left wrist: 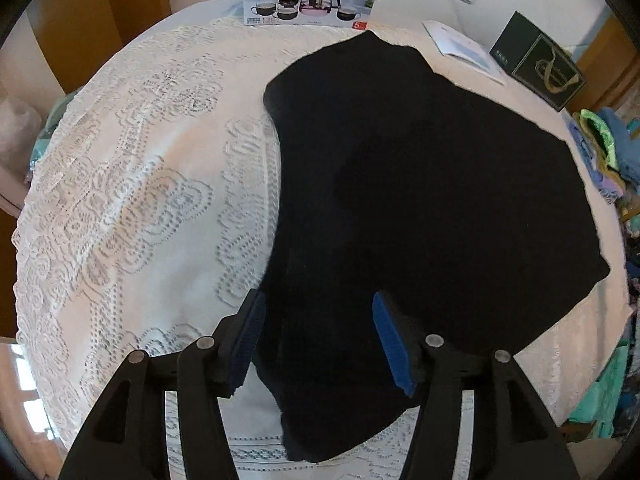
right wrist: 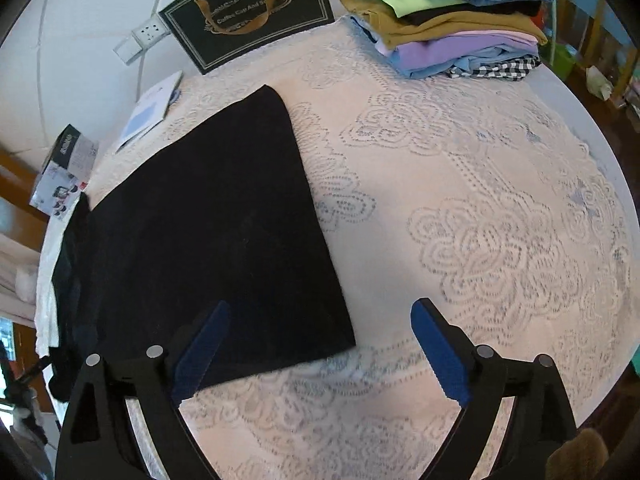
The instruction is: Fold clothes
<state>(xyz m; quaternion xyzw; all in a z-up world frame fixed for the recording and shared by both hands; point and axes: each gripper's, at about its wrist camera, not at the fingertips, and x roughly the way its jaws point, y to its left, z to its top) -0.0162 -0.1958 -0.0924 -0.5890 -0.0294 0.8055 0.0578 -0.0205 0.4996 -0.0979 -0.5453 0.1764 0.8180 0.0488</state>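
One black garment (left wrist: 420, 208) lies part-folded mid-worktop (right wrist: 480, 208); your fingers (left wrist: 386, 336) stand apart, empty. Fold again, then stack (right wrist: 452, 20).

Black garment (left wrist: 420, 184) is lying flat on the lace cloth, folded into a rough rectangle with pretty clean edges. Stack of folded clothes (right wrist: 452, 28) sits way off at about 1 o'clock, right wrist view.

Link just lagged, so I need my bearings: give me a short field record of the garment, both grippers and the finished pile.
garment: black garment lying flat on the lace tablecloth
left gripper: open above the garment's near edge, holding nothing
right gripper: open over the garment's near corner, holding nothing
pile: stack of folded clothes at the far edge
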